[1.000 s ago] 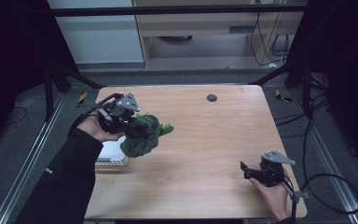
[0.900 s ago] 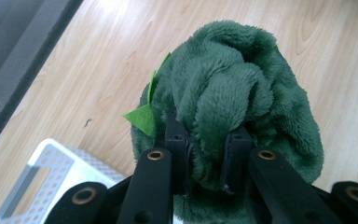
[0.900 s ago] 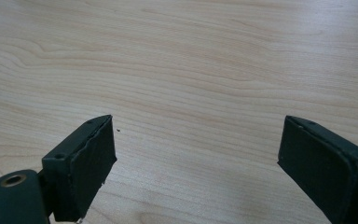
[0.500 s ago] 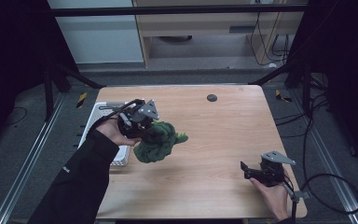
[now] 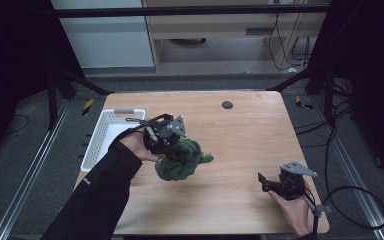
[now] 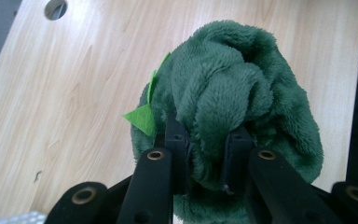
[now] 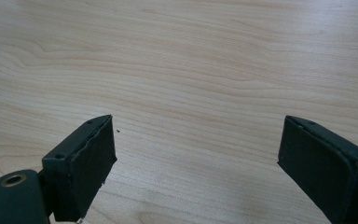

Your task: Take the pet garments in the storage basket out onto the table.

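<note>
At about nine o'clock on the pale wooden surface sits the white slotted plastic basket, half hanging over the edge nearest my left sleeve. Just toward the centre from it, my left gripper has its jaws pinched tight on a fold of the dark green plush toy with light green felt spikes, which hangs a little left of the middle. In my left gripper view the toy bulges above the two black jaws of that gripper, so only a bunch of fleece is caught, not the body.

I judge the step in hand to be carrying this toy across toward the centre and setting it down. To do it well I should keep the pinch firm, move level and unhurried so the soft bulk does not swing or slip from the fold, and lower until the plush rests on the wood before letting go.

At about four o'clock my right gripper waits low over bare wood, well apart from the toy; in my right gripper view its jaws stand wide with nothing between them.
</note>
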{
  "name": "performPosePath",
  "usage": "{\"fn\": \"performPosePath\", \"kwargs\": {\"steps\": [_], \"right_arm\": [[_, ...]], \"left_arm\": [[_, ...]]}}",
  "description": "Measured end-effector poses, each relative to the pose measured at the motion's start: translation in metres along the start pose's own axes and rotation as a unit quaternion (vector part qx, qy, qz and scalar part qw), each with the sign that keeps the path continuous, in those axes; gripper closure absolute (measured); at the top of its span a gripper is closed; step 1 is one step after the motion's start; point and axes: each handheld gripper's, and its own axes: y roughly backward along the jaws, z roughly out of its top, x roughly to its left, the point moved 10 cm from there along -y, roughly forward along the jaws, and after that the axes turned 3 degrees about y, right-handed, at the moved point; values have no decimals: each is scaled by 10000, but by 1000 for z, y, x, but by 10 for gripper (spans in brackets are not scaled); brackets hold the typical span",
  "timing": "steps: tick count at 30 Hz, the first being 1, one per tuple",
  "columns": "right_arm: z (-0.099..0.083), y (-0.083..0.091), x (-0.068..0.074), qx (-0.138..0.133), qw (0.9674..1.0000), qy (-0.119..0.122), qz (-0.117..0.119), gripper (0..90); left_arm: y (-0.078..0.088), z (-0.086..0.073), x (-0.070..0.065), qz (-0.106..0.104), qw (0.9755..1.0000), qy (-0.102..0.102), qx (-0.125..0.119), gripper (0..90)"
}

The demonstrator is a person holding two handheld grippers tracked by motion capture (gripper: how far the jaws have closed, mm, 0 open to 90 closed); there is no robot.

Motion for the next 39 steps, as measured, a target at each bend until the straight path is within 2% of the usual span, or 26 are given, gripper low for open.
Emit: {"fn": "performPosePath", "kwargs": {"steps": [3, 8, 12, 13, 18, 31, 39], "right_arm": [[0, 0, 0, 4, 10000, -24, 10, 109], [0, 0, 0, -4, 10000, -28, 17, 109], [1, 0, 0, -6, 10000, -30, 16, 109], [1, 0, 0, -20, 10000, 12, -1, 109], [1, 0, -1, -21, 10000, 14, 2, 109], [1, 0, -1, -16, 10000, 7, 1, 109], [1, 0, 0, -11, 10000, -2, 9, 109]], "left_arm": [[-9, 2, -6, -111, 9998, -129, 81, 762], [-25, 2, -11, -284, 9992, -216, 190, 762], [-32, 3, -13, -340, 9988, -258, 233, 762], [-38, 2, -14, -353, 9983, -338, 314, 762], [-49, 4, -19, -443, 9970, -468, 419, 762], [-73, -1, -30, -667, 9946, -578, 544, 758], [-89, -7, -36, -690, 9930, -668, 690, 755]]}}
